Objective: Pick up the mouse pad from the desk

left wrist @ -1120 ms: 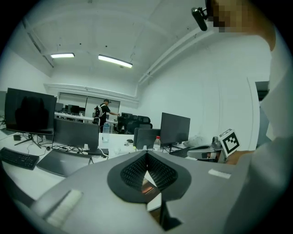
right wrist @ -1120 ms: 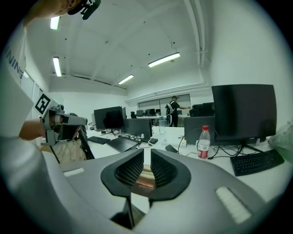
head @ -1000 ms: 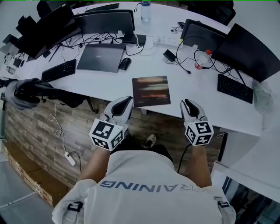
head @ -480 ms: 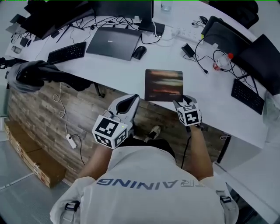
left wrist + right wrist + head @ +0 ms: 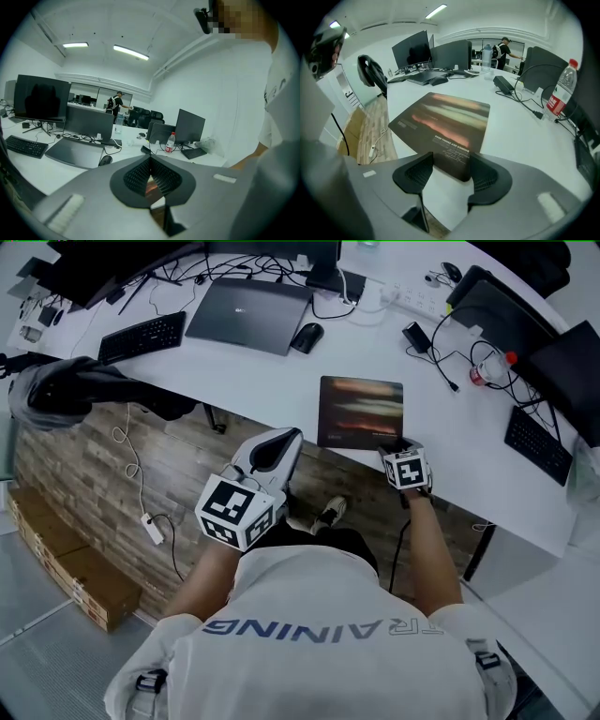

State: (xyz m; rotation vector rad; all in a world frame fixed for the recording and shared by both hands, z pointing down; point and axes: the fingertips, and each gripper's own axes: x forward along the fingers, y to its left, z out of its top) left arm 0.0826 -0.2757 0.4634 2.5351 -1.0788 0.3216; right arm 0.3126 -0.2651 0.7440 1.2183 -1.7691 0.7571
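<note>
- The mouse pad [image 5: 361,412] lies flat on the white desk [image 5: 272,381], close to the desk's front edge and right of the desk's laptop [image 5: 248,313].
- Its long axis looks to run along the desk's front edge, and the light streaks printed on it follow that line. The small print sits at the corner nearest the person.
- The right gripper [image 5: 398,446] hangs over the desk's front edge at that near corner. Its jaws are opening; the corner [image 5: 461,173] sits between them, but the pads don't press on it.
- The left gripper [image 5: 281,442] hovers off the desk, over the wooden floor, with its 2 jaws together on nothing.
- The step in hand is probably the grasp. Because the pad is thin and flat, 1 jaw needs to get under it. Sliding the corner out past the desk's front edge should give that room.
- Closing too early would likely only scrape the top face.
</note>
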